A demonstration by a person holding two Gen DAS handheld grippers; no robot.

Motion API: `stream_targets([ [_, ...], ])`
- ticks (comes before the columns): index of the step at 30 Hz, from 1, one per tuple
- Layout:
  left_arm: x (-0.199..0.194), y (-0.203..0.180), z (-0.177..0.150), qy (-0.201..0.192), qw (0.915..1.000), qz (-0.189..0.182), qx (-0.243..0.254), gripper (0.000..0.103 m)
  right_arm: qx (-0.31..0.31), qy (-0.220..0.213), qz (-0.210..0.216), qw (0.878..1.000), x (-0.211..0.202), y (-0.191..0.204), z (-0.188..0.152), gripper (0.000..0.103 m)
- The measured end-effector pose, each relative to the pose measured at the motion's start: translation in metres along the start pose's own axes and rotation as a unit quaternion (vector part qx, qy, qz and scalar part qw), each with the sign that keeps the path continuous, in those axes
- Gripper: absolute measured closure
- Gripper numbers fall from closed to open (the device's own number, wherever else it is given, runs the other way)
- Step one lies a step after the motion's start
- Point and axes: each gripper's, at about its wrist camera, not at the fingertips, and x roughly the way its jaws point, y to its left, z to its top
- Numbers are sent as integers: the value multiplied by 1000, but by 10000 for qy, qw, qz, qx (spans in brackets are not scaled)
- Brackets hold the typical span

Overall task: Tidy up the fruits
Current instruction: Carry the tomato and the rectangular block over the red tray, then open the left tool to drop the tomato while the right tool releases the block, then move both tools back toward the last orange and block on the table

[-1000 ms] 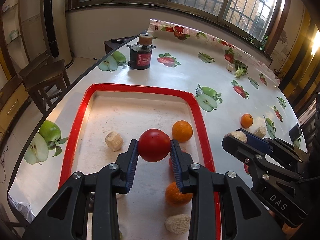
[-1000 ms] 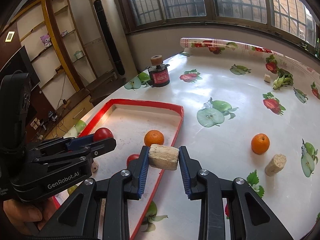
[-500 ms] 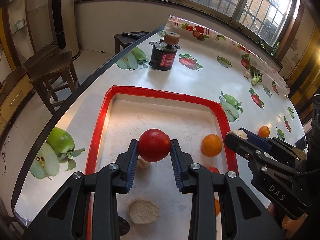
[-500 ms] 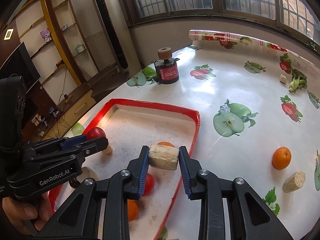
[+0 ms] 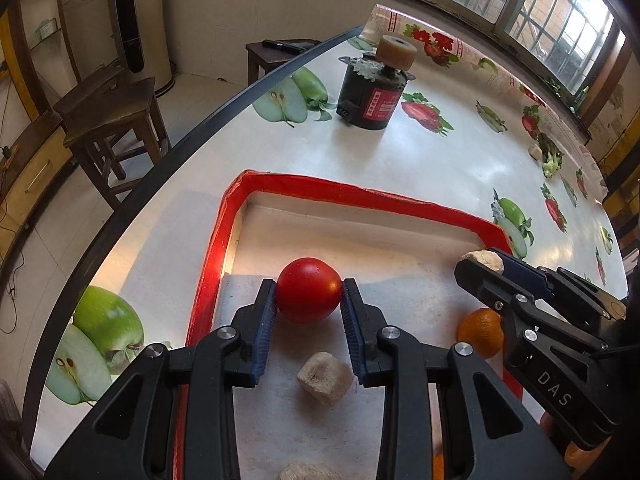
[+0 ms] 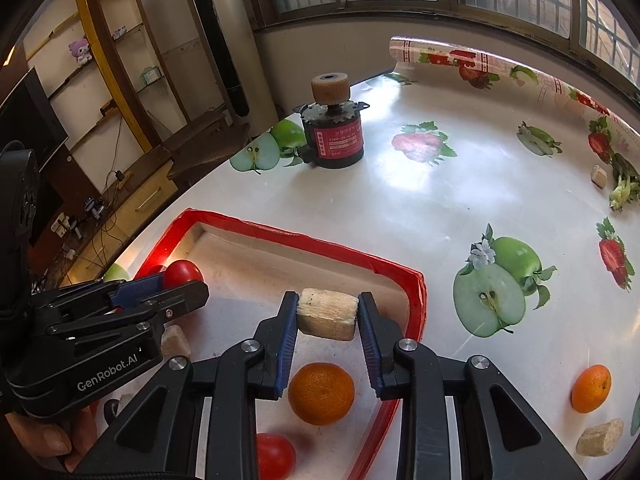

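I've got left gripper (image 5: 308, 306) fingers clamped on round red tomato (image 5: 308, 289), right gripper (image 6: 328, 322) on beige fibrous chunk (image 6: 328, 313), over red-rimmed tray (image 5: 360, 194); next I lower and release both.

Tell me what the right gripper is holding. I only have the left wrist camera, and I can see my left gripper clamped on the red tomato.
Observer: The right gripper is shut on a beige cylinder chunk, pinched end to end between its pads, over the red-rimmed tray.
Operator: Is any fruit outside the tray on that side?
Observer: Yes, a loose orange sits on the tablecloth, with a second beige chunk lying close by it.
Operator: Is there anything in the tray I'm missing?
Observer: A second tomato lies in the tray, low in the right wrist view, between that gripper's arms.
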Motion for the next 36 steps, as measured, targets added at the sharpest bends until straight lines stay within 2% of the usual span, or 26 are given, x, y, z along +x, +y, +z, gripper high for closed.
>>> stream_targets([
  [10,-2,-3,-1,9,9999,106,55,72,-48,149,-40,9999,13,-2,-9,71],
  [12,-5,-4,-2,21,9998,175,78,67,-54,153,-35,9999,11,-2,-9,70],
  [13,-6,-5,-2,17,9998,194,83,62,-54,143,-18,9999,9,-1,-9,68],
  [14,-9,-5,-3,-16,9998,202,90,52,-57,118,-15,9999,7,-1,-9,59],
  [15,-12,-6,-4,-66,9997,209,95,46,-72,78,13,9999,4,-1,-10,52],
  [18,-23,-5,-5,-149,9996,213,72,45,-140,8,-17,9999,-6,3,-13,41],
  [27,-50,-6,-11,-362,9993,133,26,45,-148,-184,-33,9997,-40,1,-29,41],
  [36,-62,-25,-21,-400,9991,-3,136,45,32,-439,-68,9990,-81,-18,-49,40],
])
